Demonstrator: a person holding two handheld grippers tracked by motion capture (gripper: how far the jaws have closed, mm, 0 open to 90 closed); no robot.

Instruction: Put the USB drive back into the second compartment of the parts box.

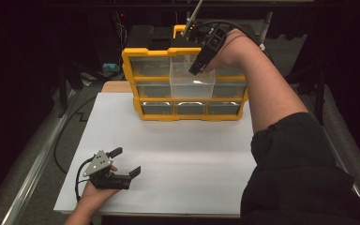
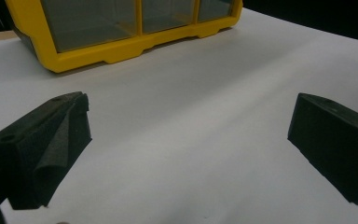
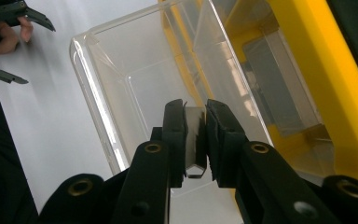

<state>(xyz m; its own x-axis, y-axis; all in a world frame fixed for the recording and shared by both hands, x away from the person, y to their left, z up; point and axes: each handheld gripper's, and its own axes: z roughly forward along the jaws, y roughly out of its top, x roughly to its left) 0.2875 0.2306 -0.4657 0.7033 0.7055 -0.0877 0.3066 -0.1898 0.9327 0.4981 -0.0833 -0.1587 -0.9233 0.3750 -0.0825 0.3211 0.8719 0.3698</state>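
In the high view, the right gripper [image 1: 199, 65] pinches the clear drawer [image 1: 192, 80], pulled partway out of the yellow organizer [image 1: 136, 75] on the white table [image 1: 168, 154]. The left gripper [image 1: 124, 161] rests near the table's front edge. In the left gripper view its jaws stand spread wide over bare table. In the right gripper view the jaws clamp the drawer's wall.
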